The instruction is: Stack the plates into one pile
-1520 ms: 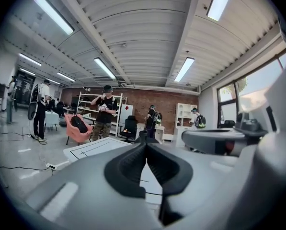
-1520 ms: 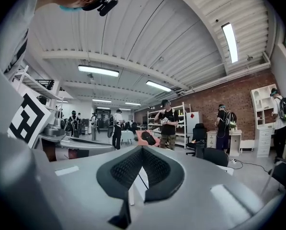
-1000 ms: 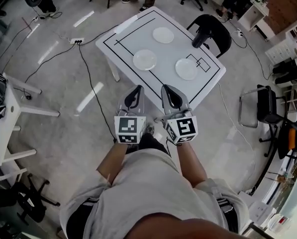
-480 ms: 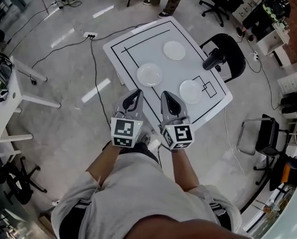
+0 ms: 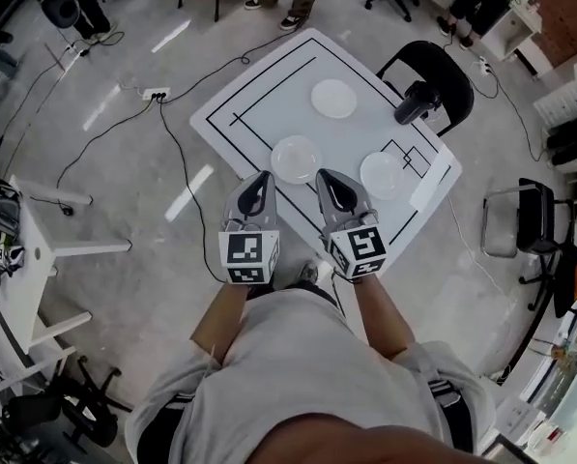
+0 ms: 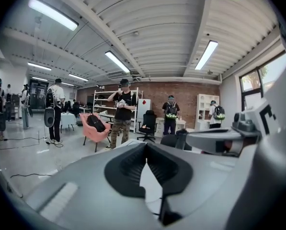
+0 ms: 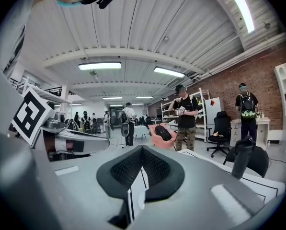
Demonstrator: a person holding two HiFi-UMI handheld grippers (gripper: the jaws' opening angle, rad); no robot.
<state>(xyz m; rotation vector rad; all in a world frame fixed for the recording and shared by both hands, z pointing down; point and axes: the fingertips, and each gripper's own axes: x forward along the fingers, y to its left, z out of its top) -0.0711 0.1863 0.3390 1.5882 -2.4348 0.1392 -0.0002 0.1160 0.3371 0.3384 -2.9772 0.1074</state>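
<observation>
Head view: the white tabletop (image 5: pixel 269 95) carries three plates, well apart. At its near corner, the left gripper (image 5: pixel 263 176) and right gripper (image 5: pixel 326 176) have jaws pressed together, both empty. The near-left plate (image 5: pixel 295 159) lies by the near-left edge, the near-right plate (image 5: pixel 382 174) by the near-right edge, and the far plate (image 5: pixel 333 98) toward the far-right edge.

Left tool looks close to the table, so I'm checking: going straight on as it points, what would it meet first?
Likely the white table, just left of the nearest plate; the left tool tilts only slightly down, so it may pass above. Depth is unclear.
</observation>
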